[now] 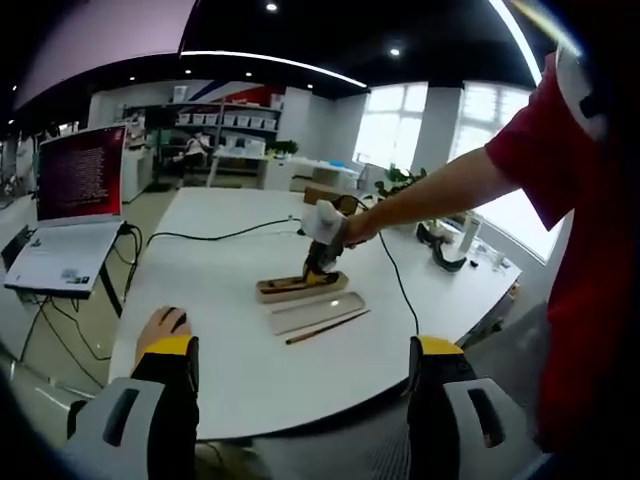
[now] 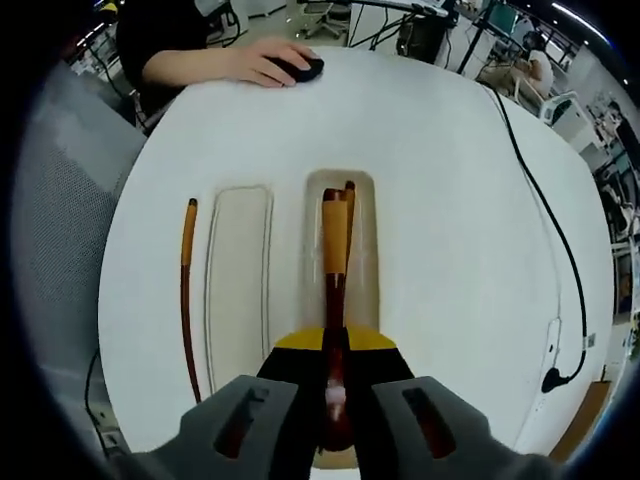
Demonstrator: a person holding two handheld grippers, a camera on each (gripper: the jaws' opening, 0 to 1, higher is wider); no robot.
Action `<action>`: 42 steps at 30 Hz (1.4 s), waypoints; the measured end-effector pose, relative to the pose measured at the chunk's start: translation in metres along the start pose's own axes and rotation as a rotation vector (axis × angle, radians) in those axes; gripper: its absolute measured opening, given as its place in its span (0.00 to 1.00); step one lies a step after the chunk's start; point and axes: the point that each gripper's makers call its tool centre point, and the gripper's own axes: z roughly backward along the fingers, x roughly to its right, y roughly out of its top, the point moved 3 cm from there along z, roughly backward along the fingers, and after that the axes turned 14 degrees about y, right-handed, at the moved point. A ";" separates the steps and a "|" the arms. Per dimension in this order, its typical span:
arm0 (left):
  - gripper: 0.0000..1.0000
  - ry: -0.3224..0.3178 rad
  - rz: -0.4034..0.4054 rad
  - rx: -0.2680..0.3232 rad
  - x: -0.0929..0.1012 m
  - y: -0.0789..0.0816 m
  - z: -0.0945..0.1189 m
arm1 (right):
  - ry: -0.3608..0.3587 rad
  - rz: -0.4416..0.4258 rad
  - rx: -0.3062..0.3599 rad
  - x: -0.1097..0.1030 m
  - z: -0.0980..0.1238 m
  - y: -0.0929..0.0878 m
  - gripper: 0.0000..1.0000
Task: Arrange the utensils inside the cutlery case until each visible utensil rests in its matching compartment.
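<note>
The wooden cutlery case (image 2: pixel 368 250) lies lengthwise on the white table, straight ahead of my right gripper (image 2: pixel 336 362). That gripper is shut on a brown wooden utensil (image 2: pixel 336 240) whose handle reaches into the case, beside a thin stick along its right side. The case's pale lid (image 2: pixel 238 280) rests to the left, and a single brown chopstick (image 2: pixel 187 300) lies left of the lid. In the left gripper view my left gripper (image 1: pixel 305 395) hangs open near the table edge, well short of the case (image 1: pixel 285 290), lid (image 1: pixel 315 310) and chopstick (image 1: pixel 328 327). The right gripper (image 1: pixel 322 262) stands over the case.
Another person's hand rests on a black mouse (image 2: pixel 295 66) at the table's far side. A black cable (image 2: pixel 555 240) runs along the right of the table. An open laptop (image 1: pixel 75 200) sits on a stand off the table. A person's red sleeve (image 1: pixel 560 150) fills the right.
</note>
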 end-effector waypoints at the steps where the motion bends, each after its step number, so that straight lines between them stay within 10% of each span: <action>1: 0.89 0.006 0.007 0.001 -0.001 0.000 0.001 | 0.002 0.001 -0.002 0.000 -0.001 0.000 0.02; 21: 0.88 0.028 0.012 0.018 -0.005 0.002 0.006 | -0.040 -0.058 0.008 0.004 0.008 0.002 0.06; 42: 0.88 -0.018 -0.029 0.072 0.002 0.014 0.011 | -0.069 -0.046 0.042 -0.041 0.038 0.006 0.09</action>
